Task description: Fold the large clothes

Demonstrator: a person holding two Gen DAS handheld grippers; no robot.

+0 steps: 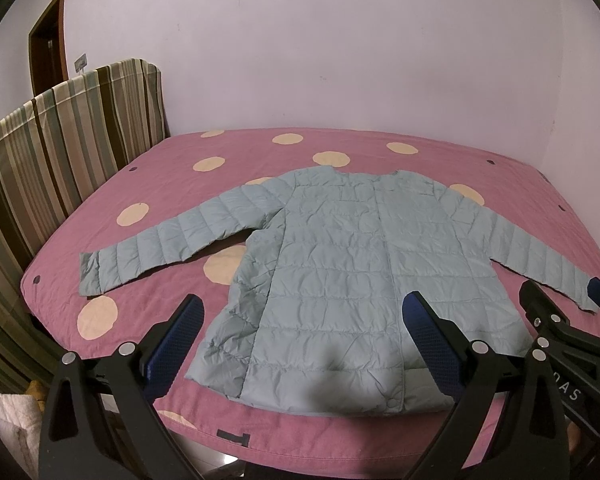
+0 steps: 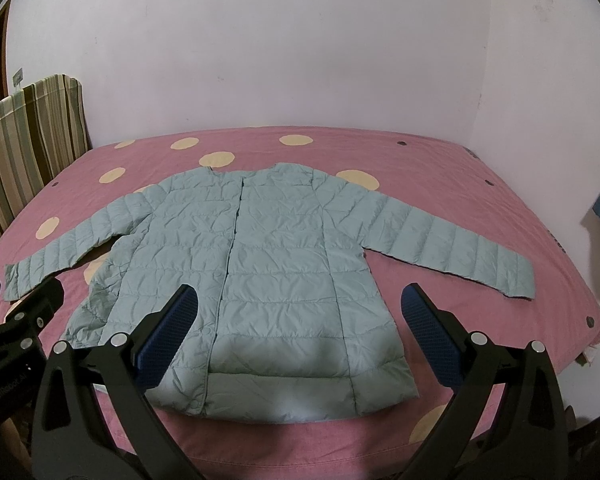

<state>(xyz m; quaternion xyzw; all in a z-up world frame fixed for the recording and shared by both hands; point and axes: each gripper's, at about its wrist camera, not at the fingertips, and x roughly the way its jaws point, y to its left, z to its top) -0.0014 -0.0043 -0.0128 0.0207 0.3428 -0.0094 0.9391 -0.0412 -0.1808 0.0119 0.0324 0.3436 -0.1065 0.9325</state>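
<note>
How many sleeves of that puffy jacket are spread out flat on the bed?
2. On the light blue jacket, one sleeve stretches toward the striped headboard, the other sleeve toward the bed's opposite side. Neither is folded in yet.

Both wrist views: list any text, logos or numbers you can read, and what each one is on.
"GenRobot.AI", faint, on the body of the left tool at the right wrist view's left edge.
"AS", end of a cut-off word, on the right tool in the left wrist view.
Dark tag on the pink bedspread edge: no legible text.
Jacket: no print visible.
</note>
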